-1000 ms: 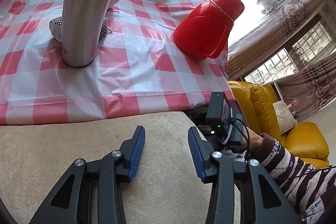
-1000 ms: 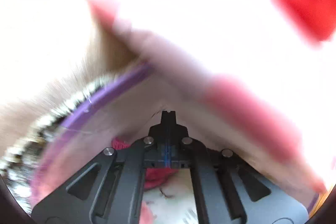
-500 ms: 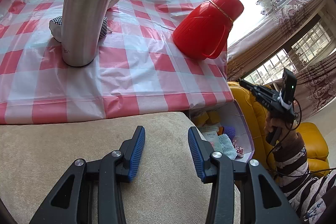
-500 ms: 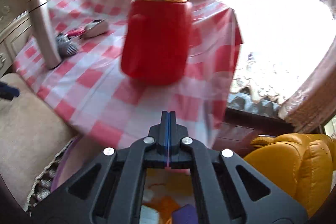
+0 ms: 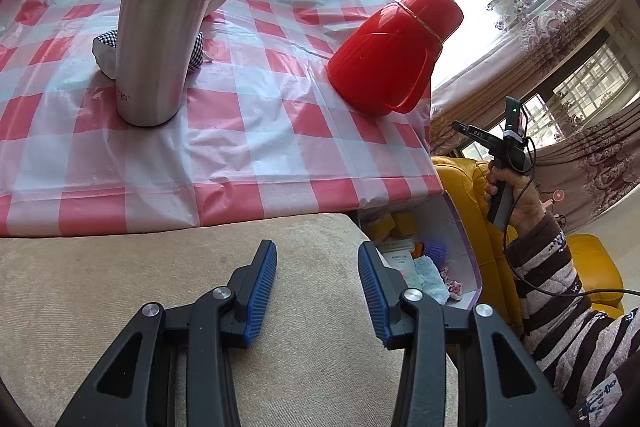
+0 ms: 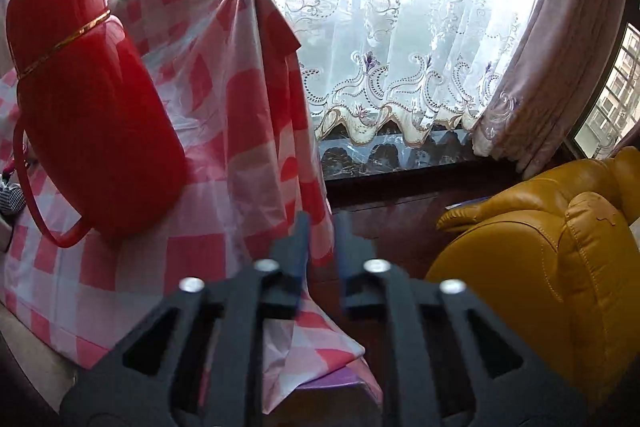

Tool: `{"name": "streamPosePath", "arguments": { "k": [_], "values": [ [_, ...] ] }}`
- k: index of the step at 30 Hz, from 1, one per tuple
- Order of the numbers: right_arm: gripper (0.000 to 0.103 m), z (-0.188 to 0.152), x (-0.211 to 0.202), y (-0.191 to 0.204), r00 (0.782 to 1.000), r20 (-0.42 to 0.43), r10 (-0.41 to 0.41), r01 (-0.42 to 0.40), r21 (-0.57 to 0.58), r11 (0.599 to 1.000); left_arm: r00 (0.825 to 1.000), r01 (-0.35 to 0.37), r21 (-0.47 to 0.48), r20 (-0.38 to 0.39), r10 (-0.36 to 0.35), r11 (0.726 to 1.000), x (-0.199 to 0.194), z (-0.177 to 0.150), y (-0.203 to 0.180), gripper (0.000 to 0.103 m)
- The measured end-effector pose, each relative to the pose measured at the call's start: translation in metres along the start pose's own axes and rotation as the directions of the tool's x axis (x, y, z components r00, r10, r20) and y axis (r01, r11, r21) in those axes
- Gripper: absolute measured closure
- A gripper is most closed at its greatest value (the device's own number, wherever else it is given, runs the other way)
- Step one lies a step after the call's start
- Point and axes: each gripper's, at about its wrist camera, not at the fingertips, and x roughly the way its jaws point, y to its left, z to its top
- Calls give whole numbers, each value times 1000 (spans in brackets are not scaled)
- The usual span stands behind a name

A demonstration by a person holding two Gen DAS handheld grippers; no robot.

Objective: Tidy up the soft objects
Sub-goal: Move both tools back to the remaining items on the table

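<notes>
My left gripper (image 5: 316, 247) stands open and empty over a beige cushion (image 5: 120, 287). To its right sits a purple-rimmed box (image 5: 460, 227) holding several soft items, among them a light blue cloth (image 5: 430, 277) and a purple knitted piece (image 5: 434, 250). A black-and-white checked soft object (image 5: 105, 45) lies on the table behind a steel bottle (image 5: 160, 27); it also shows as the checked soft object (image 6: 10, 199) at the left edge of the right wrist view. My right gripper (image 6: 322, 223) hangs in the air past the table corner, its jaws opening with nothing between them. A hand holds this right gripper (image 5: 458, 125) above the box.
A red thermos jug (image 5: 392, 55) stands near the right edge of the table with the red-and-white checked cloth (image 5: 248, 131). A yellow leather armchair (image 6: 540, 247) sits right of the box. Lace curtains (image 6: 400, 47) and a dark window sill (image 6: 400, 151) lie behind.
My right gripper came up out of the box, swung towards the window and parted its jaws. My left gripper stayed where it was, its opening unchanged.
</notes>
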Motion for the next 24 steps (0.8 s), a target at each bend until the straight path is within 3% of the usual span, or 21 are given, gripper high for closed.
{"name": "streamPosePath", "arguments": {
  "k": [1, 3, 8, 10, 14, 18, 20, 24],
  "values": [
    [0, -5, 0, 4, 1000, 30, 6, -6, 4, 1000, 1000, 2, -2, 0, -2, 1000, 0, 0, 1, 59],
    [0, -7, -15, 12, 993, 120, 21, -17, -33, 999, 1000, 5, -3, 0, -5, 1000, 0, 0, 1, 59],
    [0, -16, -37, 39, 978, 207, 31, -2, -142, 990, 1000, 10, -2, 1, -10, 1000, -1, 0, 1, 59],
    [0, -21, -44, 44, 967, 238, 88, -52, -152, 987, 1000, 11, 0, 1, -11, 1000, -1, -1, 1, 59],
    [0, -31, -67, 48, 933, 309, 184, -147, -139, 979, 1000, 14, -2, 3, -14, 1000, -1, 0, 1, 59],
    [0, -39, -92, 57, 901, 382, 207, -161, -150, 976, 1000, 22, -3, 4, -22, 1000, -2, 0, 2, 59],
    [0, -42, -104, 68, 889, 418, 188, -123, -176, 977, 1000, 27, -4, 5, -27, 1000, -2, 0, 2, 59],
    [0, -53, -124, 106, 868, 487, 97, 29, -245, 969, 999, 39, -7, 11, -39, 999, -4, 0, 2, 59]
  ]
}}
